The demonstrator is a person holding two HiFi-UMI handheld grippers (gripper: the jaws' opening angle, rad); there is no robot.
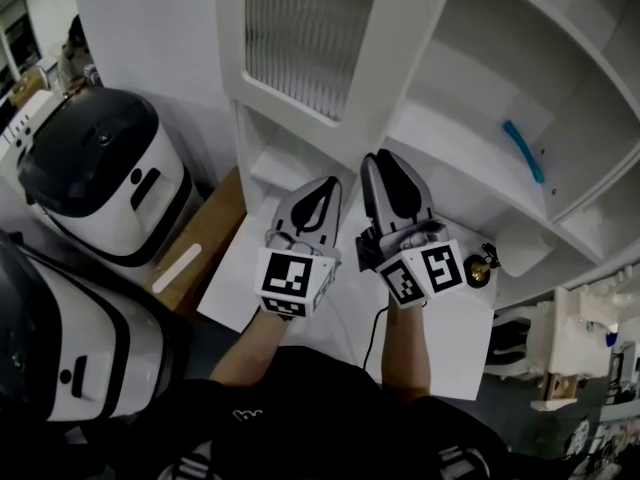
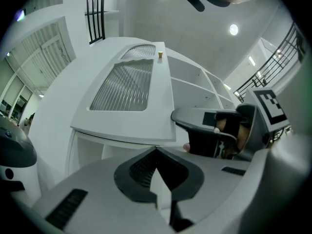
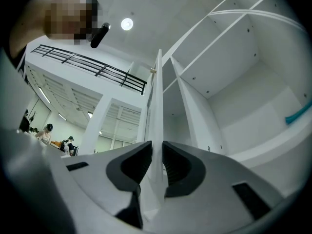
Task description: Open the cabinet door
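White cabinet door [image 1: 310,38] with a ribbed panel stands swung open at upper centre. The right gripper [image 3: 156,152] is clamped on its thin edge. Just left, the left gripper [image 2: 155,152] has its jaws together, empty. Open shelves [image 1: 500,88] fill the right.

The left forearm [image 1: 250,353] and right forearm [image 1: 405,356] reach forward side by side from the bottom edge of the head view, each hand carrying a gripper that points ahead and tilts slightly upward. The left gripper [image 1: 323,188] has its jaws closed tip to tip, with nothing between them. The right gripper [image 1: 385,163], just beside it and a little farther forward, has its jaws pressed on the thin edge of the cabinet door [image 3: 157,126], one pad on each side. Both grippers' marker cubes face up, near one another.
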